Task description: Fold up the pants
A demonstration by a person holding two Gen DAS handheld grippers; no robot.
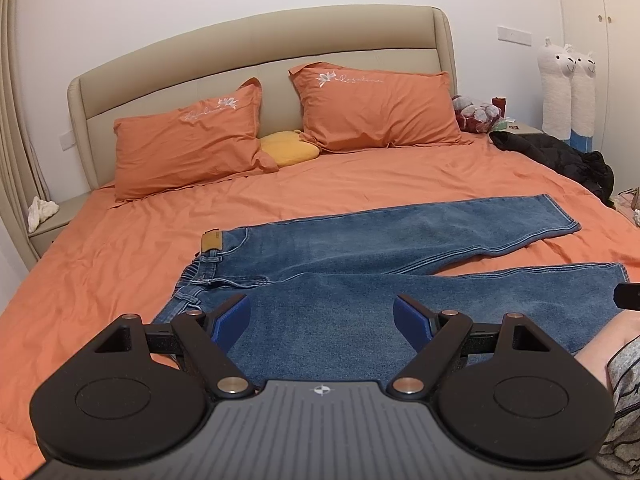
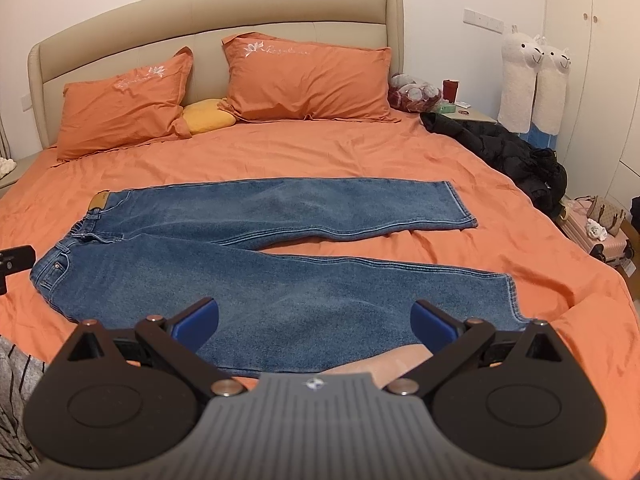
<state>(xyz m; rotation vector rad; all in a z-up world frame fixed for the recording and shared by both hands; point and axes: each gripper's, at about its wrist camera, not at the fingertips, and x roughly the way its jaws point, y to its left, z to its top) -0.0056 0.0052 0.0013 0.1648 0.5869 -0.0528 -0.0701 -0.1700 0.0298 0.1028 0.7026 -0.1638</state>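
Blue jeans (image 1: 360, 256) lie flat on the orange bed (image 1: 120, 248), waistband to the left, both legs spread apart and running right. They also show in the right wrist view (image 2: 260, 248). My left gripper (image 1: 322, 314) is open and empty, hovering over the near leg close to the hip. My right gripper (image 2: 314, 320) is open and empty, hovering over the near leg toward its hem. A piece of the right gripper shows at the left view's right edge (image 1: 628, 296).
Two orange pillows (image 2: 304, 76) and a yellow cushion (image 2: 208, 116) lie at the headboard. A black jacket (image 2: 504, 156) lies on the bed's right edge. Two alpaca plush toys (image 2: 532, 80) stand by a nightstand; a pink suitcase (image 2: 600, 236) sits on the floor.
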